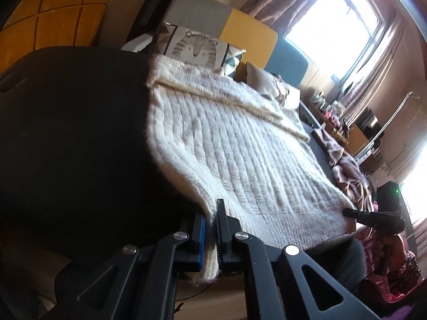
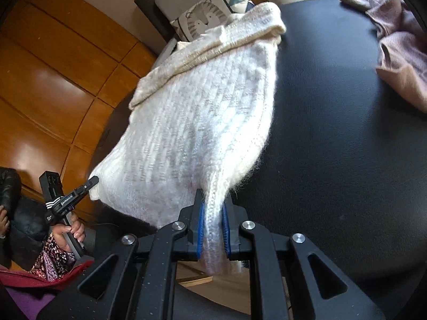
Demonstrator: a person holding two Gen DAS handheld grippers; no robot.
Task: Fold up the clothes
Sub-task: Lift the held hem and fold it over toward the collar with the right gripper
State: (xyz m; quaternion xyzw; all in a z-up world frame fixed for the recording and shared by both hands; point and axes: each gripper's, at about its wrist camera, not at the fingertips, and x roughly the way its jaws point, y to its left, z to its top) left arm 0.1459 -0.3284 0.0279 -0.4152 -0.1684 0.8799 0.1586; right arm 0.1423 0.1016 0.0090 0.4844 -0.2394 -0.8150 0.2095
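A cream, fuzzy knitted sweater [image 1: 226, 144] lies spread over a black table top [image 1: 66, 138], its near hem lifted off the surface. My left gripper [image 1: 210, 229] is shut on one hem corner, cloth pinched between its blue pads. My right gripper [image 2: 213, 226] is shut on the other hem corner of the sweater [image 2: 202, 112], which hangs stretched between the two. The left gripper [image 2: 92, 184] also shows at the lower left of the right wrist view, held by a hand [image 2: 68, 233]. The right gripper [image 1: 349, 211] shows at the right of the left wrist view. The sweater's far end is folded over near the cushions.
A pinkish-mauve garment [image 2: 400, 42] lies crumpled at the far right of the black table [image 2: 347, 133]. Cushions [image 1: 194, 48] lean at the table's far end. A wooden wardrobe [image 2: 53, 74] stands to the left. A window [image 1: 333, 26] and cluttered shelves are at the right.
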